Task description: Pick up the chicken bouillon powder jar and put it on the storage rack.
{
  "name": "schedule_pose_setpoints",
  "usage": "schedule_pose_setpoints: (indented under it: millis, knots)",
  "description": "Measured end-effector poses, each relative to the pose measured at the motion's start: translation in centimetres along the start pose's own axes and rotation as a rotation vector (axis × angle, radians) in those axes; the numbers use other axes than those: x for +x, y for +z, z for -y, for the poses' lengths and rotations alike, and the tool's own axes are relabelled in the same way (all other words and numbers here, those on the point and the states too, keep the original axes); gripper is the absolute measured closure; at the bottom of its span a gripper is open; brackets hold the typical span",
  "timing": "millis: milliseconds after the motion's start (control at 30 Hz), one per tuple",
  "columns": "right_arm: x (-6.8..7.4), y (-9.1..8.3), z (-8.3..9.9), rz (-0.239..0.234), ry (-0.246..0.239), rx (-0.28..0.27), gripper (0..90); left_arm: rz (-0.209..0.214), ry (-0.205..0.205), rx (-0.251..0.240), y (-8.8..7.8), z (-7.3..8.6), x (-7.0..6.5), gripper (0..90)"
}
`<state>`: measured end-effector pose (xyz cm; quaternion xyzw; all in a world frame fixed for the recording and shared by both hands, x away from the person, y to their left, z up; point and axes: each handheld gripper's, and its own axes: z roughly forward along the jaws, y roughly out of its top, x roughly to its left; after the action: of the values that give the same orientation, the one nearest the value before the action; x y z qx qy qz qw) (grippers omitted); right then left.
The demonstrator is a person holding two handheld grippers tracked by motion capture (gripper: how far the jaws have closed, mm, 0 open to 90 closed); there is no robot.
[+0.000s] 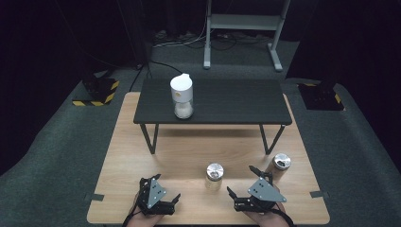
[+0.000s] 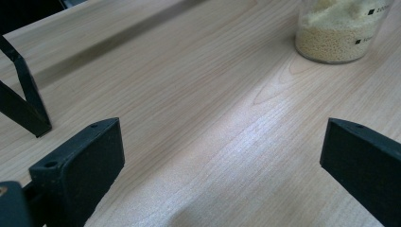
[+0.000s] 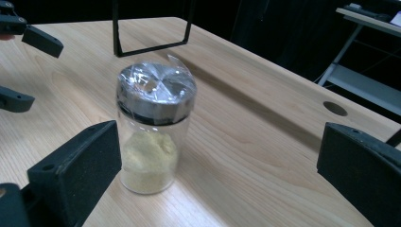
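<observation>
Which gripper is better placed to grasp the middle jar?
Right. The right gripper has its open jaws facing the middle jar directly; for the left gripper, also open, it stands off to one side.

A: Support? Light wooden table (image 1: 142, 142) on grey carpet. A low black bench (image 1: 227, 101) stands on its far half, toward 12 o'clock.

B: Directly on the wood? Two silver-lidded glass jars: middle jar (image 1: 214, 176) holding yellow grains near 6 o'clock, second jar (image 1: 281, 165) at its 2 o'clock.

A: On the bench: white-topped jar (image 1: 182, 96).
</observation>
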<state>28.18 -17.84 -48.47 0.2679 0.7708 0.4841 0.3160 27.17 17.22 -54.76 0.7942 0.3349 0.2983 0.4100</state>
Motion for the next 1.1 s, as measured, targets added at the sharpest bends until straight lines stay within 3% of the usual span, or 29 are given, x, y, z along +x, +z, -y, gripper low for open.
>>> schedule_pose_setpoints:
  millis: [333, 1100]
  knots:
    - [0.9, 1.2, -0.5, -0.017, 0.007, 0.005, 0.0, 0.005, -0.002, -0.001, 0.0, 0.0, 0.1, 0.8]
    - [1.8, 3.6, 0.5, -0.055, 0.043, 0.005, 0.0, 0.038, -0.002, -0.012, -0.1, 0.1, 0.2, 0.8]
